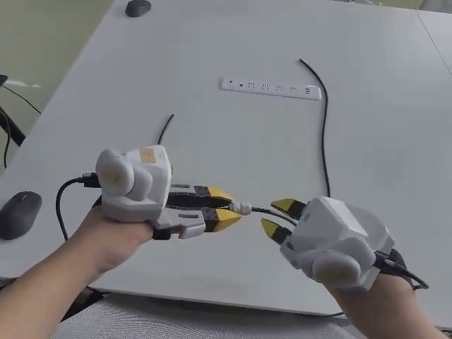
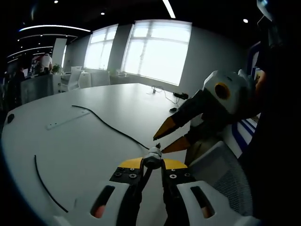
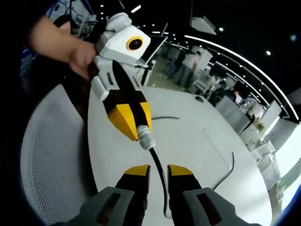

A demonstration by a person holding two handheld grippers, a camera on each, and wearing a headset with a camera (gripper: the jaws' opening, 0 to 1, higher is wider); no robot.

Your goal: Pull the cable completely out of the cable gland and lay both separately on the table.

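My left gripper [image 1: 232, 207] is held above the table's near edge, shut on a small grey cable gland [image 1: 242, 208]. A thin black cable [image 1: 325, 141] leaves the gland to the right and runs away across the white table [image 1: 212, 42]. My right gripper [image 1: 268, 214] faces the left one, open, with its yellow fingers on either side of the cable just past the gland. In the left gripper view the gland [image 2: 152, 155] sits clamped at the tips of the left gripper [image 2: 151, 164]. In the right gripper view the cable [image 3: 154, 155] passes between the spread fingers of the right gripper [image 3: 159, 168].
A white power strip [image 1: 270, 88] lies across the table's middle. A short loose black wire [image 1: 166, 128] lies left of centre. One dark mouse [image 1: 19, 214] sits at the near left edge, another dark object [image 1: 138, 8] at the far end. A mesh chair seat [image 1: 141, 318] is below.
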